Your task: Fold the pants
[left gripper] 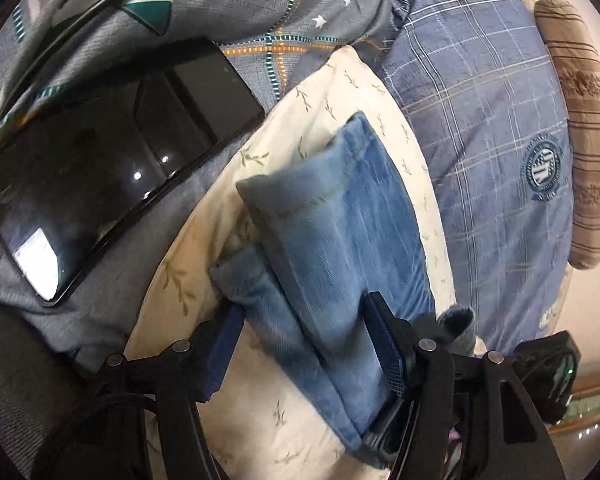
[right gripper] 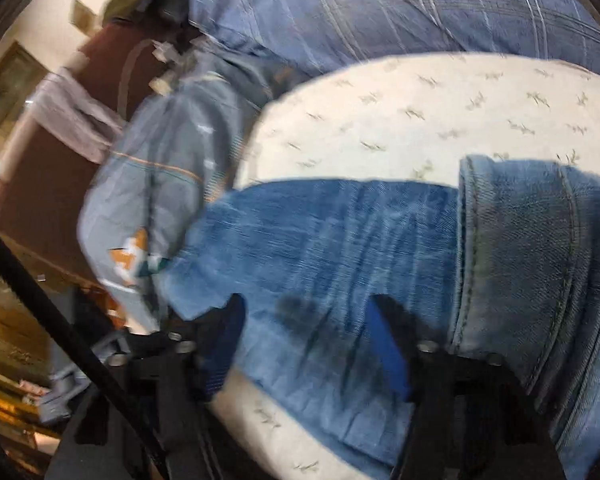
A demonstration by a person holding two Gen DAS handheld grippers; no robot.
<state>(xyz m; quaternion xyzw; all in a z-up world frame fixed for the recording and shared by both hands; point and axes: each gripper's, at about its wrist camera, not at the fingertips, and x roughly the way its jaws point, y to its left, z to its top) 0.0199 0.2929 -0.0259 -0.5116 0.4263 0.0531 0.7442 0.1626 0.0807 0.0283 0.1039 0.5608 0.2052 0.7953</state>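
Observation:
The blue denim pants (left gripper: 332, 232) lie folded lengthwise on a cream cloth with a leaf print (left gripper: 204, 248). In the left wrist view my left gripper (left gripper: 304, 320) is open, its blue-padded fingers (left gripper: 384, 340) straddling the near end of the pants. In the right wrist view the pants (right gripper: 340, 248) run across the cream cloth (right gripper: 420, 120), with a hemmed, stitched part at the right (right gripper: 540, 260). My right gripper (right gripper: 304, 320) is open, its fingers (right gripper: 388, 344) on either side of the denim. This view is blurred.
A black tablet (left gripper: 112, 160) lies on a grey patterned quilt (left gripper: 260, 20) to the left. A blue checked cover (left gripper: 480, 120) and a brown striped pillow (left gripper: 580, 120) lie to the right. A dark brown furniture piece (right gripper: 60, 160) stands beyond the bed edge.

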